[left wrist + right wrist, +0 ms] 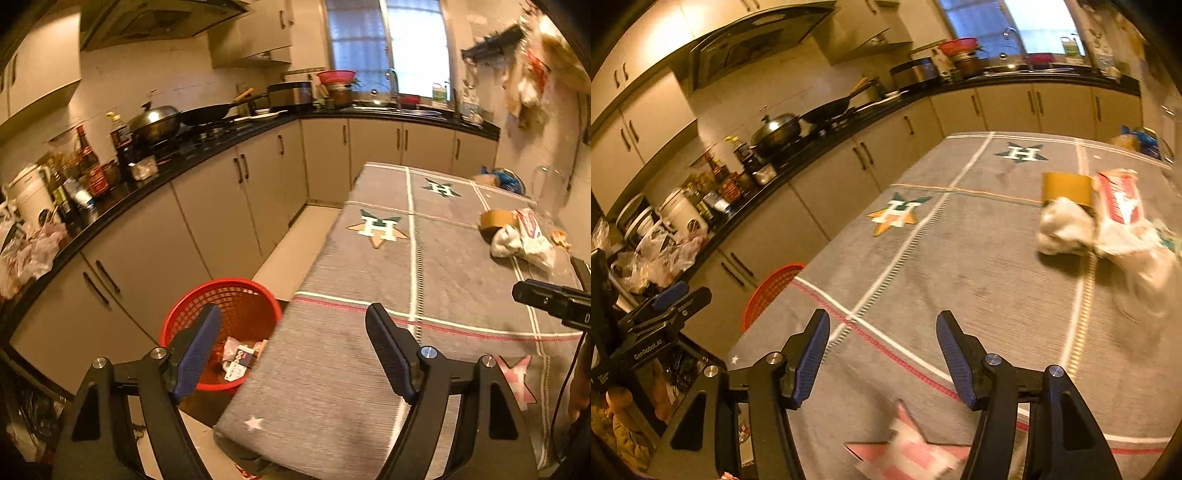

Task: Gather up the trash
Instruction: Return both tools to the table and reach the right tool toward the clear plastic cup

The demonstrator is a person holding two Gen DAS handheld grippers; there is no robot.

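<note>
My left gripper (293, 354) hangs nearest, jaws wide with nothing between them, over the edge of the grey cloth-covered table (332, 369). Beside that edge on the floor stands the red basket (177, 321) with wrappers inside. My right gripper (882, 354) is parted and bare too; the crumpled trash (1108, 229) lies far right on the cloth.

Warm dim light, bright window (388, 44), fisheye edges, motion blur.
</note>
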